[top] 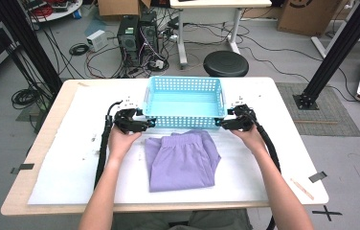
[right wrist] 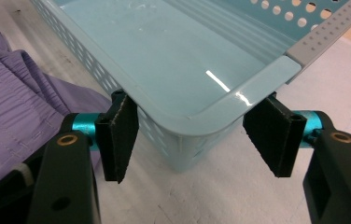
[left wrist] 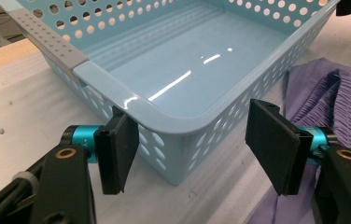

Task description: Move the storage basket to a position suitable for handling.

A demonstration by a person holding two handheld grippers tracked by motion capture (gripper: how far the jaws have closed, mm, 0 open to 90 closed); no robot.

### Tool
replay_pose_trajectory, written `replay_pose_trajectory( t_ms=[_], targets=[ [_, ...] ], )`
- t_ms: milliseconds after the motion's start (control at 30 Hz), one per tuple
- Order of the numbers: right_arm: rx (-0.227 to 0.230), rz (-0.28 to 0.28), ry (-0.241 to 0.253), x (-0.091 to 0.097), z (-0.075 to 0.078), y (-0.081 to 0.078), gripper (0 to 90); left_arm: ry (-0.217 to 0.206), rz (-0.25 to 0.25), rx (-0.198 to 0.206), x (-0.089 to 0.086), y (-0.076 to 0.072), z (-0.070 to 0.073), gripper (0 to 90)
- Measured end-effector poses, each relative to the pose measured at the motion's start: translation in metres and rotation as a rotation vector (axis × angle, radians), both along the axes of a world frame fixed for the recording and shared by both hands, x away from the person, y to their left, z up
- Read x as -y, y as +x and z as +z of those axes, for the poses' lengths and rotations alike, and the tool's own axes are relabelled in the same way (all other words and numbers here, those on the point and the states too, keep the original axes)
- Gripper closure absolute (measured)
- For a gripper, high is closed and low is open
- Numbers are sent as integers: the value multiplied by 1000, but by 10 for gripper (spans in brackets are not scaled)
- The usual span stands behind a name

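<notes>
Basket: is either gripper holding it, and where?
Each gripper straddles a near corner of the basket: left gripper, right gripper. Whether the pads press firmly cannot be told.

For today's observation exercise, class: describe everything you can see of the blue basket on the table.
The basket is a shallow, rectangular tray of glossy light-blue plastic with perforated walls, a smooth bare floor that reflects the lights, a rounded rim and grey dotted handle strips on its short ends. It stands upright and empty on the white table cover, just beyond the folded purple garment. The left gripper and right gripper each straddle a near corner; the left's outer pad meets the rim, the right's pads seem to touch the wall.
</notes>
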State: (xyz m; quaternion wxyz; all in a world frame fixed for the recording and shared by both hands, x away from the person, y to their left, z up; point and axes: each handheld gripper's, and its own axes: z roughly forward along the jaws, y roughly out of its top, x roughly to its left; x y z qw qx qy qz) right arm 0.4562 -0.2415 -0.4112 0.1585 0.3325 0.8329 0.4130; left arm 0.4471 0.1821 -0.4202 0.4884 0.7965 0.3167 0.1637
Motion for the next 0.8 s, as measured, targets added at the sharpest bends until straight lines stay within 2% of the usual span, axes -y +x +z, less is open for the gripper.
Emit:
replay_pose_trajectory(
  t_ms=[167, 200, 267, 367, 433, 600, 800],
  targets=[
    [0, -17, 4, 5, 0, 2, 402, -5, -24, 7, 3, -6, 0, 433],
    [-3, -41, 19, 9, 0, 3, 455, -1, -33, 7, 4, -7, 0, 432],
    [-4, -39, 18, 9, -1, 3, 455, 7, -20, 15, 5, -7, 0, 431],
    [0, -25, 6, 6, -1, 1, 471, -19, 6, 9, 3, -4, -1, 379],
    [10, -13, -14, 3, 0, -1, 475, -33, 8, 3, -1, -3, -2, 380],
    [11, -18, -16, 2, -1, -4, 477, -5, 3, 13, 1, -4, -1, 386],
    [25, -14, -32, 0, -1, -9, 481, -12, 20, 24, 0, -2, -3, 384]
  ],
)
